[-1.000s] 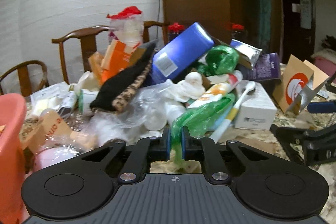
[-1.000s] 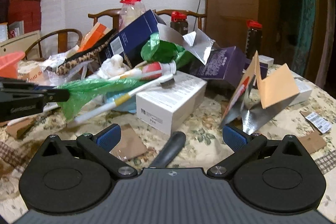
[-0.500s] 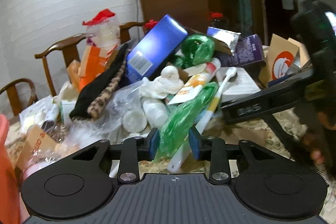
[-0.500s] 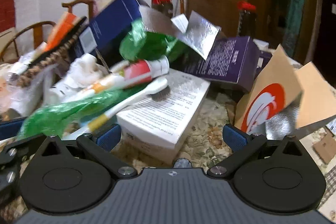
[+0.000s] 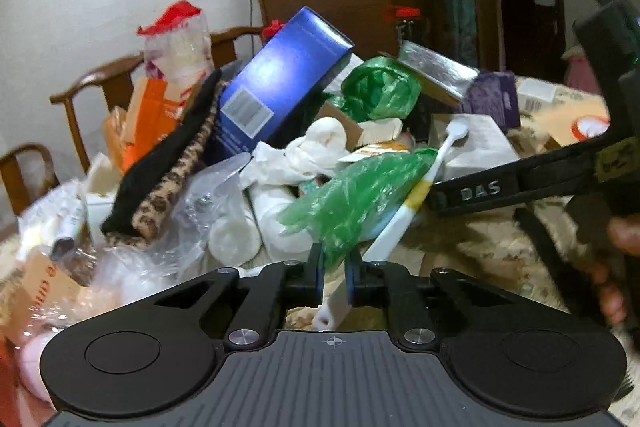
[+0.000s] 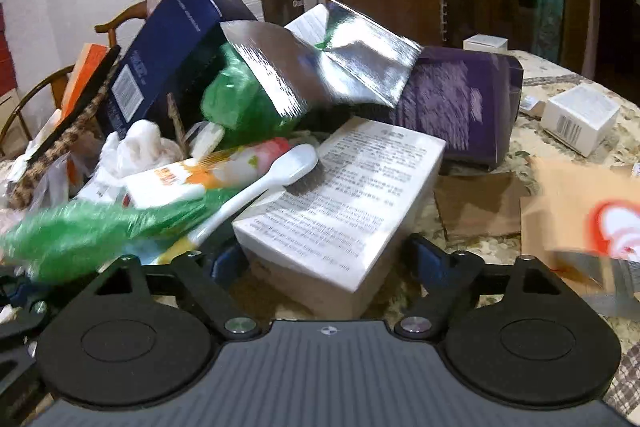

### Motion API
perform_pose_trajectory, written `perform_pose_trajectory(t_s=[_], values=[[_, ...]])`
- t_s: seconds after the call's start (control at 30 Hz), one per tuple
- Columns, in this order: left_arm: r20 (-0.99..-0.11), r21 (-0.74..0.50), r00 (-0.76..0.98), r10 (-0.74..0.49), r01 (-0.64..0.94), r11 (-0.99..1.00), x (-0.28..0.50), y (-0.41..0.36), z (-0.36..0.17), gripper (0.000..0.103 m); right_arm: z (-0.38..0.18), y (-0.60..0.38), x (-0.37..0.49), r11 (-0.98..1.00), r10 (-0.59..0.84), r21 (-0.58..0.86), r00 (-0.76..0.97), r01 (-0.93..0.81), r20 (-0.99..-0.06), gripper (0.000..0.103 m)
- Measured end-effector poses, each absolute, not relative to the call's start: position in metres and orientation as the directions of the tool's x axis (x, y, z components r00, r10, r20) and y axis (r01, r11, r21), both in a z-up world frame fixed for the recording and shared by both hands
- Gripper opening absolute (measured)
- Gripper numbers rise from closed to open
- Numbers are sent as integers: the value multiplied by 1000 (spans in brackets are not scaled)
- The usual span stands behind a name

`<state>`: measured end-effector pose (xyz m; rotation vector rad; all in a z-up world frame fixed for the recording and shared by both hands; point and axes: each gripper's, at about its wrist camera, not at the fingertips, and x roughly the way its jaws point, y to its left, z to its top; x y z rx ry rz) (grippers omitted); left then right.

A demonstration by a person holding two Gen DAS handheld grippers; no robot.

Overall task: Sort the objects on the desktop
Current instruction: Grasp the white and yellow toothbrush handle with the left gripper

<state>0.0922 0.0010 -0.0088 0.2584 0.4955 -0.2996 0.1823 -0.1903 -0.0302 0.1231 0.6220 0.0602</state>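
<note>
Left wrist view shows we are pinching the green plastic bag (image 5: 352, 199) and toothbrush (image 5: 404, 211) handle at 12 o'clock in the left gripper (image 5: 333, 273), so we are peeling slowly while the right gripper (image 6: 320, 259), jaws apart, is straddling the white box (image 6: 340, 203).

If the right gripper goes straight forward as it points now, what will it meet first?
Most likely the white printed box: it lies between the open jaws of the right gripper, directly ahead. The toothbrush rests on its left edge. Depth is hard to judge.
</note>
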Motion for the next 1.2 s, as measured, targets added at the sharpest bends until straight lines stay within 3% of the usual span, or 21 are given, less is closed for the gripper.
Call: perform_pose_trajectory(t_s=[0.17, 0.27, 0.5, 0.67, 0.73, 0.87, 0.93, 1.1, 1.2], values=[[-511, 165, 828, -230, 358, 919, 80, 7, -8, 6, -27, -191, 163, 990, 121, 131, 812, -55, -571, 77], [-544, 156, 796, -267, 409, 899, 70, 8, -13, 7, -25, -187, 148, 984, 166, 150, 807, -97, -568, 77], [-533, 255, 796, -289, 476, 842, 63, -9, -14, 51, -22, -186, 120, 981, 193, 126, 811, -148, -553, 77], [-531, 313, 788, -312, 524, 792, 78, -22, -15, 55, -20, -190, 115, 977, 211, 140, 804, -160, -556, 77], [-553, 297, 771, -316, 537, 790, 89, -24, -16, 54, -20, -189, 114, 978, 210, 133, 802, -163, -559, 77], [-558, 254, 765, -323, 527, 811, 101, -23, -18, 28, -22, -188, 116, 978, 209, 132, 803, -163, -558, 77], [-551, 237, 766, -330, 524, 818, 100, -21, -18, 26, -22, -188, 116, 978, 210, 134, 804, -163, -557, 77], [-513, 171, 780, -359, 503, 847, 85, -5, -3, 4, -19, -186, 111, 981, 193, 111, 825, -158, -531, 76], [-480, 182, 807, -344, 475, 861, 69, 4, 5, 4, -13, -185, 105, 982, 189, 99, 841, -161, -506, 76]])
